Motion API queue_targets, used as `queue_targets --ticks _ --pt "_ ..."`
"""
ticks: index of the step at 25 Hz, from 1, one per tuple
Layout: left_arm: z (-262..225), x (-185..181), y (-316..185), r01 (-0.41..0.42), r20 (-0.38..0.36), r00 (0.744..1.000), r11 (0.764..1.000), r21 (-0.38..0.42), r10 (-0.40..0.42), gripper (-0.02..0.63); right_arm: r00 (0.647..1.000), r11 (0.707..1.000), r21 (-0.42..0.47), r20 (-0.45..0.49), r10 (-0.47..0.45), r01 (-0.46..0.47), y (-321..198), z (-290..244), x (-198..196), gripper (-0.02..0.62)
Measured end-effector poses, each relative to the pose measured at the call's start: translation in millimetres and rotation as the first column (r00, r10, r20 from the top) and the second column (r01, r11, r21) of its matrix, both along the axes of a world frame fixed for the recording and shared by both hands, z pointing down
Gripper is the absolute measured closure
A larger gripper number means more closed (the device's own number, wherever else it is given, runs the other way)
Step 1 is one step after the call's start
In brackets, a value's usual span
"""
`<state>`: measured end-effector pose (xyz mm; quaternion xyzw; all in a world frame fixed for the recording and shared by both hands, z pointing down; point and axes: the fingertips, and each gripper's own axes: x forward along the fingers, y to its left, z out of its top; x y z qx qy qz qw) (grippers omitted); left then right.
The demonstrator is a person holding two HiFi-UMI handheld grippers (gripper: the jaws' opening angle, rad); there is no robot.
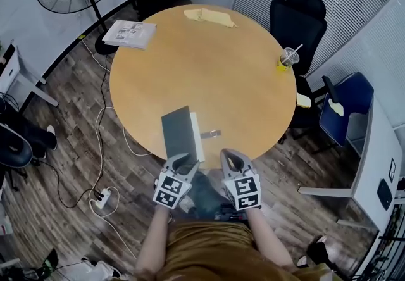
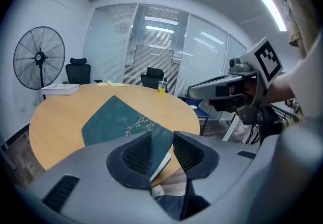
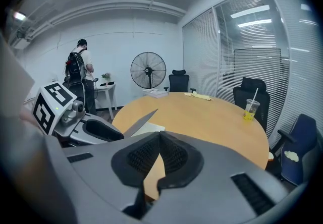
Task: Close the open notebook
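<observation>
Though loose, notebook (image 2: 121, 117) within left claw (image 2: 161, 142)

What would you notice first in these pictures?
A big round wooden table fills the middle. At its near edge lies a notebook with its dark cover tilted up, the left gripper open around its corner. A cup of yellow drink stands at the right edge.
</observation>
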<state>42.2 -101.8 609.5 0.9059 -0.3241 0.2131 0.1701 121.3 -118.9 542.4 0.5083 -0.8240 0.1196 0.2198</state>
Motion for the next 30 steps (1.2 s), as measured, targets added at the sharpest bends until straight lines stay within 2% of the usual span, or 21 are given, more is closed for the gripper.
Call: queue_targets --ticks 6,13,18,30 --pt "8 10 -3 -0.030 0.042 0.999 1.000 0.003 0.030 0.454 1.000 1.000 -0.026 -0.001 0.012 -0.012 -8 9 10 0.583" --pt "14 14 -3 -0.034 0.030 0.999 0.999 -0.008 0.034 0.448 1.000 0.999 -0.048 -0.005 0.008 -0.009 -14 18 16 0.583" --pt "18 17 -5 -0.040 0.051 0.998 0.999 -0.010 0.040 0.448 1.000 0.997 -0.074 0.019 0.023 -0.022 -15 25 22 0.584" --pt "50 26 -2 -0.046 0.110 0.993 0.998 -0.049 0.051 0.442 0.999 0.994 -0.105 0.010 0.035 -0.034 -17 40 34 0.583"
